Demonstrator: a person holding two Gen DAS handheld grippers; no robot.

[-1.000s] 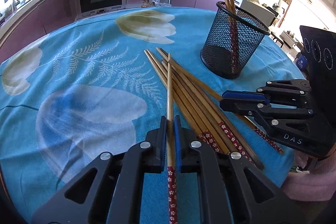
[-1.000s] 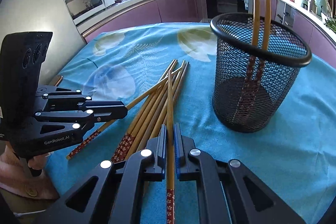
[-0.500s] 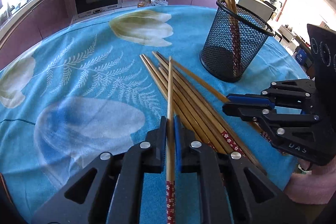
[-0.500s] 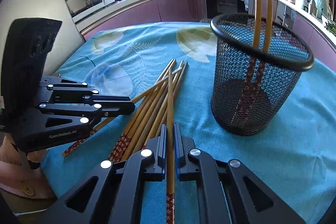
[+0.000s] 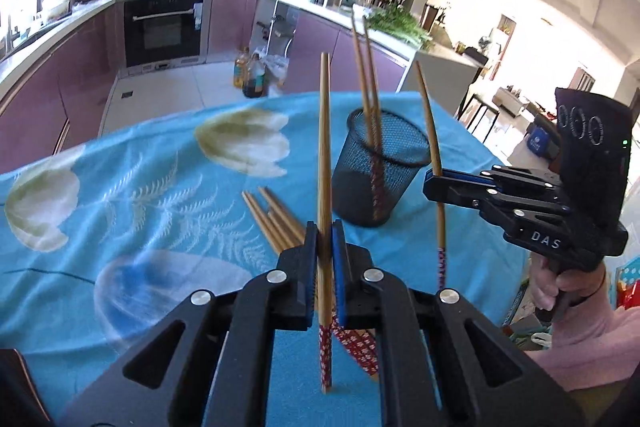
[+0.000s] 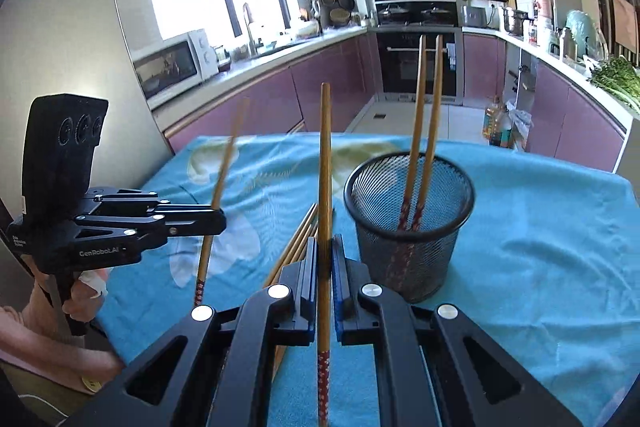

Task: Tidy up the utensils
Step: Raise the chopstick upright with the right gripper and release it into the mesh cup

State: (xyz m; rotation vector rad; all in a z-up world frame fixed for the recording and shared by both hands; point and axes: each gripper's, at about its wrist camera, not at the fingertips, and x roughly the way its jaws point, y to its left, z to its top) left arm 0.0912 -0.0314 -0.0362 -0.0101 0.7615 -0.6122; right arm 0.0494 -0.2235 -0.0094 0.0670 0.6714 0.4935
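Note:
My left gripper (image 5: 325,231) is shut on a bamboo chopstick (image 5: 325,147) with a red flowered end, held nearly upright above the table. My right gripper (image 6: 325,251) is shut on a second such chopstick (image 6: 325,163), also lifted upright. Each gripper shows in the other's view: the right gripper (image 5: 434,183) at the right, the left gripper (image 6: 218,221) at the left. A black mesh cup (image 5: 382,167) (image 6: 408,227) stands ahead with two chopsticks (image 6: 424,107) leaning inside. Several more chopsticks (image 5: 272,219) (image 6: 296,247) lie on the cloth beside the cup.
The table wears a blue cloth (image 5: 140,187) with white flower prints. Its far edge (image 6: 520,151) drops to the kitchen floor, where bottles (image 5: 250,75) stand. Purple cabinets and an oven (image 6: 416,39) line the back. A person's hand in a pink sleeve (image 5: 576,311) holds the right gripper.
Both grippers have risen off the table and tipped upward, each carrying its chopstick from lying flat among the pile to nearly upright. The pile and the cup stay put.

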